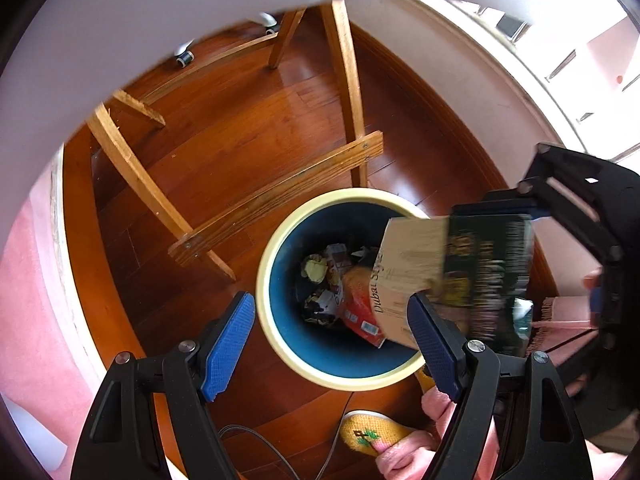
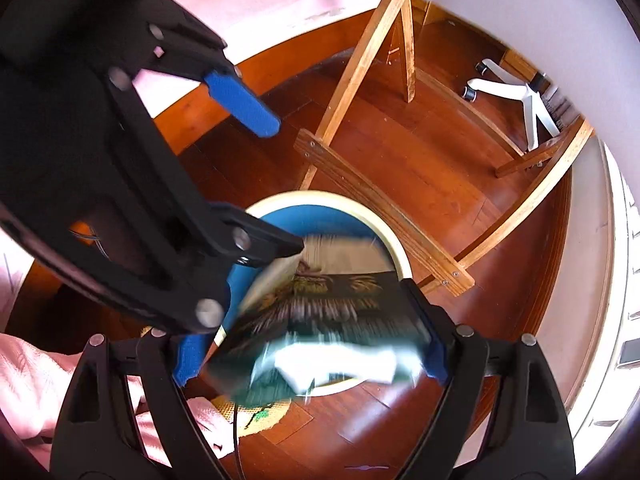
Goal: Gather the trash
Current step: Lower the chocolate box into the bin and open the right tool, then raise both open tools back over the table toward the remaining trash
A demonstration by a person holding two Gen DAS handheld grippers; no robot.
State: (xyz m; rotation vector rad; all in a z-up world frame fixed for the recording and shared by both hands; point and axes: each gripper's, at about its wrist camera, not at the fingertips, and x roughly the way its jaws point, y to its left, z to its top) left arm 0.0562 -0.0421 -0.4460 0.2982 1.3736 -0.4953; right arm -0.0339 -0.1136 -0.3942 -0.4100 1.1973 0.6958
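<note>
Floor [image 1: 248, 128]: bare wooden boards fill the middle of both views; open room lies above the bin, broken only by wooden trestle legs [image 1: 276, 196].
Waste bin [image 1: 267, 312]: lower centre, cream rim, blue inside, already holding wrappers.
Carton [image 1: 480, 272]: a flattened dark printed box, blurred, tilted over the bin's right rim, lower end inside the mouth.
Right hand-held gripper [image 2: 308, 356]: appears clamped on the carton's near end.
Left hand-held gripper [image 1: 332, 344]: spread wide, empty, just above the bin.
Step in hand: dropping the carton; I'd let go only once it's centred over the opening.
Edges: the near rim and a yellow slipper [image 1: 372, 432] crowd the bottom.
</note>
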